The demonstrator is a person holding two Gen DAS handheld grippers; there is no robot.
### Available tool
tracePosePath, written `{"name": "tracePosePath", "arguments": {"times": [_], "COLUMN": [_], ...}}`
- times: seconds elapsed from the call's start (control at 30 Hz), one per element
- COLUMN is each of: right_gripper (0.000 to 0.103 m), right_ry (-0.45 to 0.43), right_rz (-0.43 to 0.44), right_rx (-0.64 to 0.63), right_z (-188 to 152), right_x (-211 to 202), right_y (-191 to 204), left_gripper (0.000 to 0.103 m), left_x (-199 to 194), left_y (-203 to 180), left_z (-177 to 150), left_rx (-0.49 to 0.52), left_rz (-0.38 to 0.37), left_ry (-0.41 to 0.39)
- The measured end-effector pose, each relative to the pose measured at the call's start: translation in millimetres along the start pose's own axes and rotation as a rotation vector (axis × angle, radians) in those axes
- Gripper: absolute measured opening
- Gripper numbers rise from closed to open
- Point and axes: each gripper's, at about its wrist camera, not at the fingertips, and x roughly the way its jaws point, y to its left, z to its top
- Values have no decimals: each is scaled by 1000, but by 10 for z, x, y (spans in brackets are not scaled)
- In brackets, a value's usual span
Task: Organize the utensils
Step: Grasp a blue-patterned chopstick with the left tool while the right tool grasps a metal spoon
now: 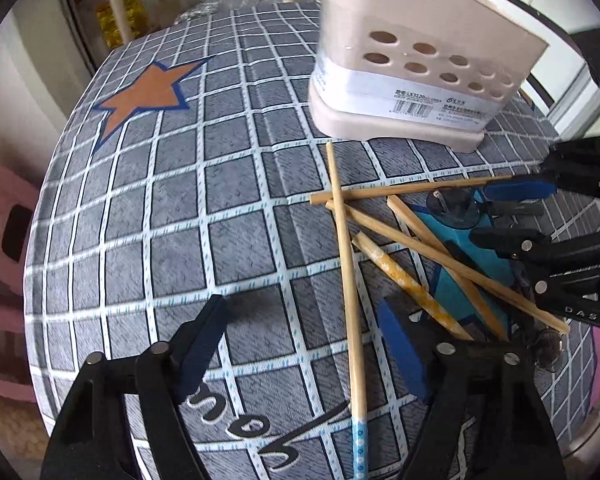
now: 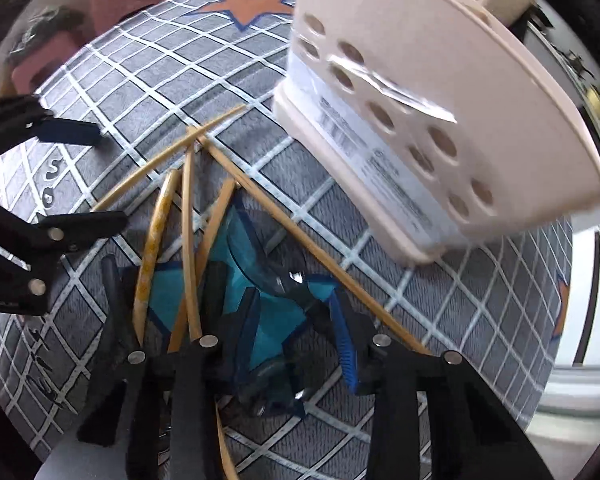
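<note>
I count five bamboo chopsticks [image 1: 440, 254] lying loose and crossed on the counter [image 1: 228, 184], which wears a grey grid cloth printed with an orange star [image 1: 144, 92]. One chopstick [image 1: 350, 304] runs lengthwise and ends in a pale blue patterned tip; another [image 1: 404, 280] has a yellow-mottled shaft. Under the pile I see one translucent blue plastic piece [image 2: 260, 256], lying over a blue star printed on the cloth; I cannot tell what it is.

One beige utensil holder [image 1: 412, 64] stands just beyond the pile, its wall pierced with round holes and a white barcode label across its lower part. None of the chopsticks is in it.

My left gripper [image 1: 300, 348] hangs over the near end of the pile, its fingers spread wide, with the blue-tipped chopstick lying between them and untouched. My right gripper [image 2: 296, 320] is down over the blue plastic piece with its two fingers [image 2: 344, 332] partly drawn together either side of it; this view is blurred and I cannot tell whether they press on it
</note>
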Motion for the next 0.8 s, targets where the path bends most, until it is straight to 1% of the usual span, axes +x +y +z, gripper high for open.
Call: {"name": "tracePosePath", "arguments": {"times": [0.07,0.1,0.13,0.17,0.2,0.23,0.27,0.3,0.33,0.4,0.43,0.5,0.6,0.7,0.8], "right_gripper": [40,39,36,35,30,23,21,18,13,8,5,3,3,3,3], "right_ry": [22,32,41,49,53,55,54,53,49,35,19,-13,-80,-168,-239], "right_rz": [11,13,15,23,23,31,34,27,18,3,-5,-8,-3,20,28], "right_rx": [-39,-50,-54,-54,-55,-57,-57,-58,-61,-65,-60,-34,23,95,155], "right_z": [45,64,119,139,186,203,212,226,234,211,209,157,104,20,-228], "right_x": [3,6,31,31,52,50,36,38,28,0,-32,-134,-324,-558,-699], "right_y": [-5,-9,-19,-29,-7,-2,11,22,35,91,92,70,-4,-72,-17], "left_gripper": [102,99,92,89,81,68,61,47,41,39,39,39,39,39,39], "left_x": [33,40,44,38,35,31,26,19,15,10,-17,-90,-211,-388,-600], "left_y": [-74,-104,-127,-149,-173,-189,-196,-197,-175,-140,-118,-89,16,69,110], "left_z": [39,49,78,97,118,132,145,151,154,161,136,98,50,-7,-69], "left_rx": [53,71,89,100,114,122,132,139,136,115,103,87,39,4,-20], "left_rz": [9,9,-1,-5,-10,-16,-22,-30,-51,-85,-90,-88,-110,-124,-144], "left_ry": [17,21,22,24,28,27,26,27,28,22,4,-36,-88,-150,-211]}}
